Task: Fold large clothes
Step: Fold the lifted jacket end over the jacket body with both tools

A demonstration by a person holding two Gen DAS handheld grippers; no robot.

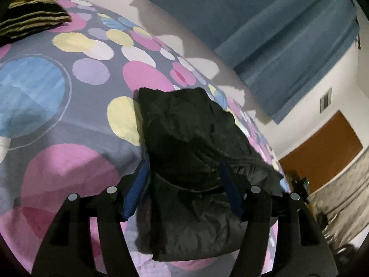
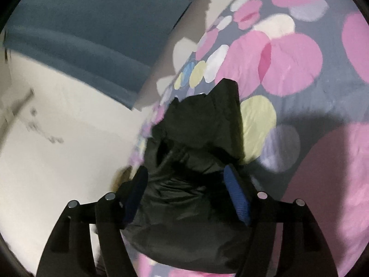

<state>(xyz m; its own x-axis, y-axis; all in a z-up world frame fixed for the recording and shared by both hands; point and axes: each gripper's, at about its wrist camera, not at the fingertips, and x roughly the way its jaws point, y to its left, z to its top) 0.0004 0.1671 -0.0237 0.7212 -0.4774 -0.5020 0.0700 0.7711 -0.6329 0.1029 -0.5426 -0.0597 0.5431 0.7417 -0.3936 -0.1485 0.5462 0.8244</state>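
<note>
Two grippers hang over one dark garment on a bed, each seen from its own wrist camera. The black jacket (image 1: pixel 196 152) lies bunched and creased in the lower middle of the left wrist frame, resting on a bedspread (image 1: pixel 69 106) printed with pink, yellow, blue and lilac circles on grey. The left gripper (image 1: pixel 184 187) stands released: its blue pads (image 1: pixel 136 191) sit wide apart at either side of the cloth, and neither seems to press into it, though the dim light makes the contact hard to judge. A striped black and yellow pillow (image 1: pixel 30 16) lies at the upper left, a blue curtain (image 1: pixel 265 23) hangs at the upper right, and a brown door (image 1: pixel 322 150) shows at the right edge.

From the right wrist camera the jacket (image 2: pixel 198 161) fills the lower middle, a folded heap with a ridge rising toward the centre. The right gripper (image 2: pixel 186 194) is likewise released, its jaws spread with the fabric lying between them rather than pinched. The dotted bedspread (image 2: pixel 299 69) covers the right half of that frame, with a pale wall (image 2: pixel 57 150) on the left.
</note>
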